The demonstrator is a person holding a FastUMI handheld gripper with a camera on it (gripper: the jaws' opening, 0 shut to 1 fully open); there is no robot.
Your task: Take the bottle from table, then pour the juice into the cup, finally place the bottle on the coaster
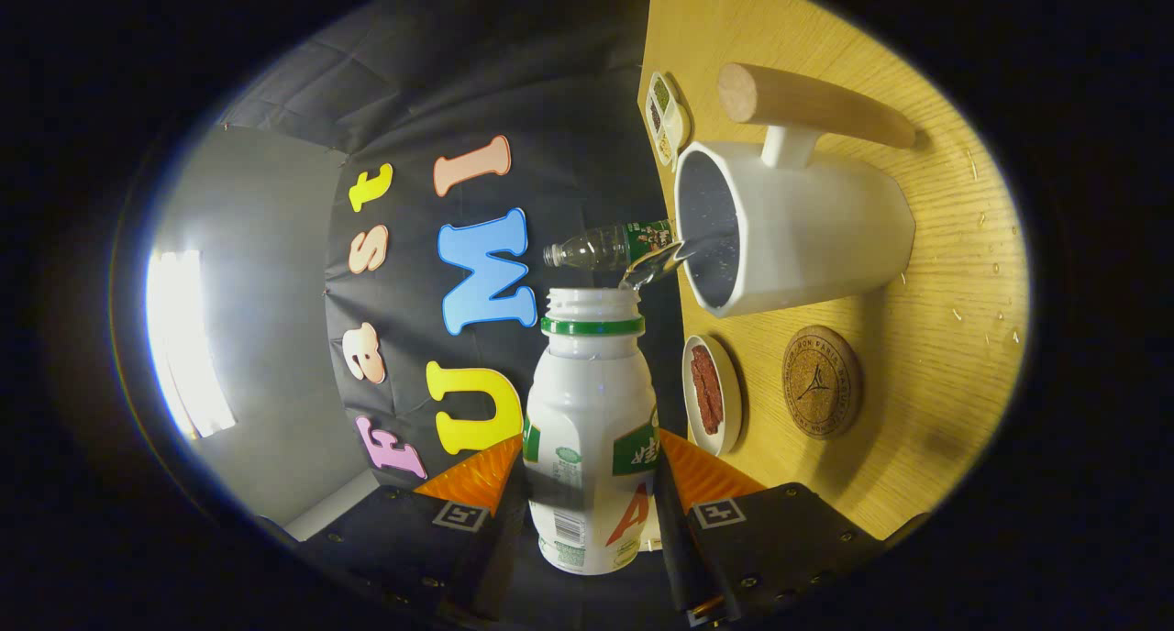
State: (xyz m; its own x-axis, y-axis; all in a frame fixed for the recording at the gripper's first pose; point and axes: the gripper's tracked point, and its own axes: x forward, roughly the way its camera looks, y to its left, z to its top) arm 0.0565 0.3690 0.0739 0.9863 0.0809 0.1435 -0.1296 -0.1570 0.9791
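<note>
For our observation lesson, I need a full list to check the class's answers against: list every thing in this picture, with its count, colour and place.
Bottle: one, white with a green neck ring, open, held between the claw's fingers, tilted toward the cup.
Liquid stream: one, clear, running from the bottle's mouth into the cup.
Cup: one, white with a wooden handle, on the table.
Coaster: one, brown cork, round, beside the cup.
Small dish: one, white with red contents, between bottle and coaster.
Divided dish: one, white, beyond the cup.
Plastic bottle: one, clear with a green label, beyond the cup.
Table: one, light wood.
Claw: one, shut on the bottle.
</note>
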